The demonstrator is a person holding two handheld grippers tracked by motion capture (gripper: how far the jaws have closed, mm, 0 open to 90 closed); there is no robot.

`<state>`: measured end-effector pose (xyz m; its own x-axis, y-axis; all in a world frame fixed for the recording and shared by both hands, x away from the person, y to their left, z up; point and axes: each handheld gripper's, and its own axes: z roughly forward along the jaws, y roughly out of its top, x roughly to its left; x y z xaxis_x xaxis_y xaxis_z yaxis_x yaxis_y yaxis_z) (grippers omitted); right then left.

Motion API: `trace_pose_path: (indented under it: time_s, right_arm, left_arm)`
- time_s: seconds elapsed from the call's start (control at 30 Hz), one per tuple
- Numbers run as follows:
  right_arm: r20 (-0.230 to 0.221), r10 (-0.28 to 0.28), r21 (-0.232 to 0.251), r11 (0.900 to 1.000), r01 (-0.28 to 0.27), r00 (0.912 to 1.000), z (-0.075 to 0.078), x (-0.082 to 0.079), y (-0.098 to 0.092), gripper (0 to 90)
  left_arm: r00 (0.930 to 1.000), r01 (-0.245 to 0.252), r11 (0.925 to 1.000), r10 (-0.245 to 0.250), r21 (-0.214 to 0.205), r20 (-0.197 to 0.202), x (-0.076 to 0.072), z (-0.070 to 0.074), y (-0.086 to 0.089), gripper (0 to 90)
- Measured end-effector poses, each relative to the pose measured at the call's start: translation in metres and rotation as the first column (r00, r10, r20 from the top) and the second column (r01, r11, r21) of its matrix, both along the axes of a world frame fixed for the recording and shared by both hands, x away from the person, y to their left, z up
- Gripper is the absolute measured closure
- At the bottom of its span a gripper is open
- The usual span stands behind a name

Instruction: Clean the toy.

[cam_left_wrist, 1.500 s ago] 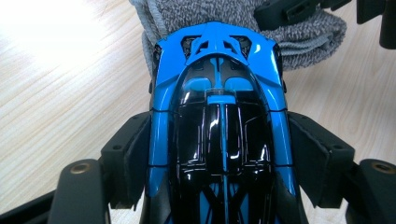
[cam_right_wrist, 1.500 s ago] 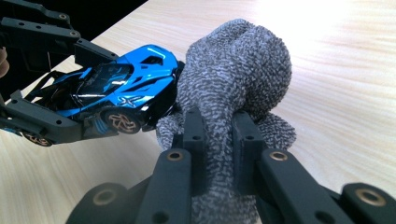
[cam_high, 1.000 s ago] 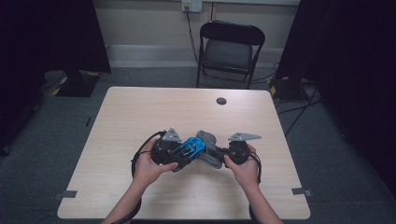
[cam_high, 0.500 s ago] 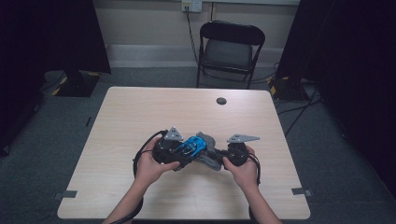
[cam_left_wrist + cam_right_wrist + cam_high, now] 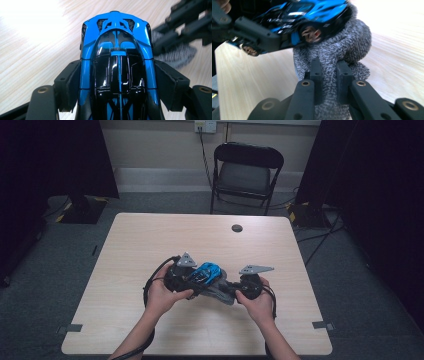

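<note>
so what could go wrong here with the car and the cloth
1. The left gripper clamps the glossy blue car only by its smooth sides, with the far end sticking out unsupported; it could slip or twist as the cloth rubs it.
2. The right gripper pinches just a fold of the grey cloth, so the cloth could pull free.
3. The two grippers sit very close, so the jaws could knock together or scratch the car.
</note>
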<state>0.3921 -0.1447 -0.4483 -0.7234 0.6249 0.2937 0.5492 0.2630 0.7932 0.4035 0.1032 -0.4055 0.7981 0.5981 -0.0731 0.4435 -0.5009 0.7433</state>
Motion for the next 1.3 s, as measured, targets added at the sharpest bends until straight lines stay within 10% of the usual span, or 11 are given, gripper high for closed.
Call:
trace_pose_path:
  time_s: [1.3]
  right_arm:
    - [0.006, 0.152, -0.031, 0.9880, -0.151, 0.9884, -0.005, -0.017, 0.039, 79.3]
  left_arm:
    - [0.9997, -0.019, 0.9998, 0.019, -0.007, -0.018, 0.014, -0.003, -0.012, 28.3]
